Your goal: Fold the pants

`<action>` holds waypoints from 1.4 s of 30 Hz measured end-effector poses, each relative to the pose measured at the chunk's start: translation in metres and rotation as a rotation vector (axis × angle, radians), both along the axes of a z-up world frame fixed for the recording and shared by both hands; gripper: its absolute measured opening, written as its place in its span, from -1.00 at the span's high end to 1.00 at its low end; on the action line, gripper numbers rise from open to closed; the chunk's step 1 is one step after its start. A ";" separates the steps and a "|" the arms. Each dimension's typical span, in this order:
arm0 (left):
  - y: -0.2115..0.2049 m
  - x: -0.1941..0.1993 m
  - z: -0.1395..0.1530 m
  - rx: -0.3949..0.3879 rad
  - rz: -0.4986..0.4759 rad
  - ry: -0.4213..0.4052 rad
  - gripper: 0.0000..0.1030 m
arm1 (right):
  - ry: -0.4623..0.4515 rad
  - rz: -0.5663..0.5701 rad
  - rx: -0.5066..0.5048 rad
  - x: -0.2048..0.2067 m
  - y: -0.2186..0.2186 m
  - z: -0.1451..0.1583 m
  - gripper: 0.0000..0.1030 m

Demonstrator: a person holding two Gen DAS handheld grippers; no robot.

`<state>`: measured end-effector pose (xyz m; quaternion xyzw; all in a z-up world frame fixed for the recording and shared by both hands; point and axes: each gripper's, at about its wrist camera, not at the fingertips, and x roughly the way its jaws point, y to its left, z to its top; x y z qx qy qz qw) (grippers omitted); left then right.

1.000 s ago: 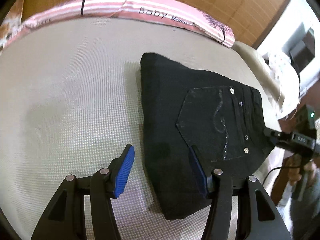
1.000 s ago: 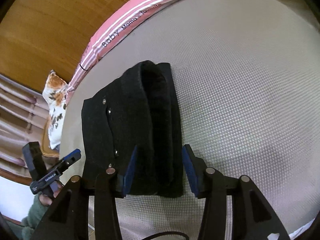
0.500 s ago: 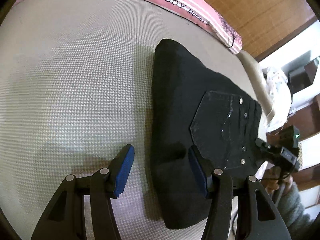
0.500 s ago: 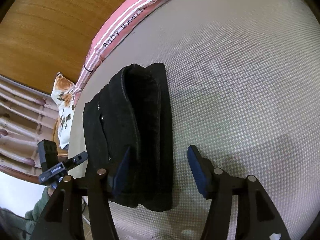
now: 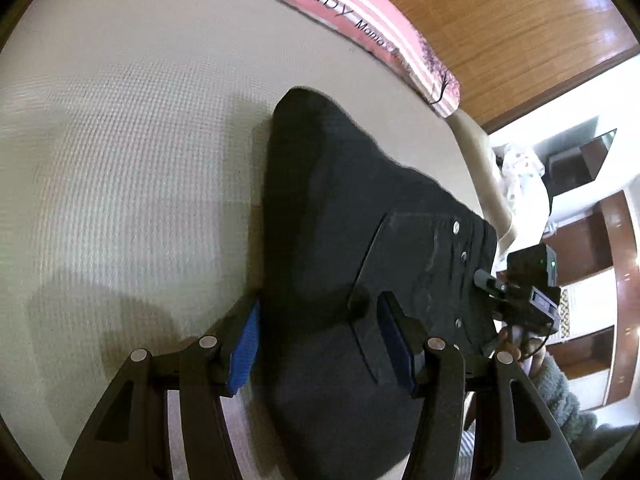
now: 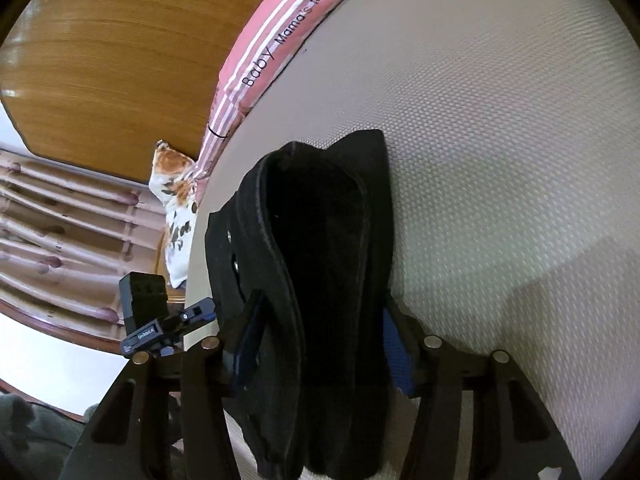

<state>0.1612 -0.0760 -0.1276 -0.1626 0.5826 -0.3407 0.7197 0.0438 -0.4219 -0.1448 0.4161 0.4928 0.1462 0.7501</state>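
The black pants (image 5: 360, 248) lie folded in a thick bundle on the beige mattress (image 5: 120, 160), back pocket with metal studs facing up. My left gripper (image 5: 320, 344) is open with its blue pads on either side of the bundle's near end. My right gripper (image 6: 320, 344) is open too, and its jaws straddle the opposite end of the pants (image 6: 328, 264), where the stacked folded layers show. The right gripper also shows in the left wrist view (image 5: 520, 292) at the pants' far edge, and the left gripper shows in the right wrist view (image 6: 160, 320).
A pink striped "Baby" cushion (image 5: 380, 28) runs along the mattress's far edge against a wooden headboard (image 5: 500, 20). A floral pillow (image 6: 176, 208) lies off the mattress corner. Shelves (image 5: 580, 260) stand beyond the right edge.
Both grippers have moved forward and down onto the folded pants, so each now has an end of the bundle between its open jaws. The pants have not visibly shifted.
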 end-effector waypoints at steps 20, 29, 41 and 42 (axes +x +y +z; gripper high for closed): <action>-0.041 -0.025 0.025 0.352 -0.042 -0.275 0.63 | 0.020 -0.105 -0.254 0.003 0.039 0.037 0.50; -0.027 -0.030 0.039 0.331 -0.024 -0.290 0.71 | 0.009 -0.117 -0.274 0.005 0.058 0.060 0.58; 0.030 -0.028 0.066 0.332 0.062 -0.328 0.73 | -0.019 -0.041 -0.250 0.029 0.119 0.069 0.63; 0.034 -0.027 0.067 0.336 0.068 -0.330 0.73 | -0.023 -0.029 -0.253 0.033 0.127 0.070 0.63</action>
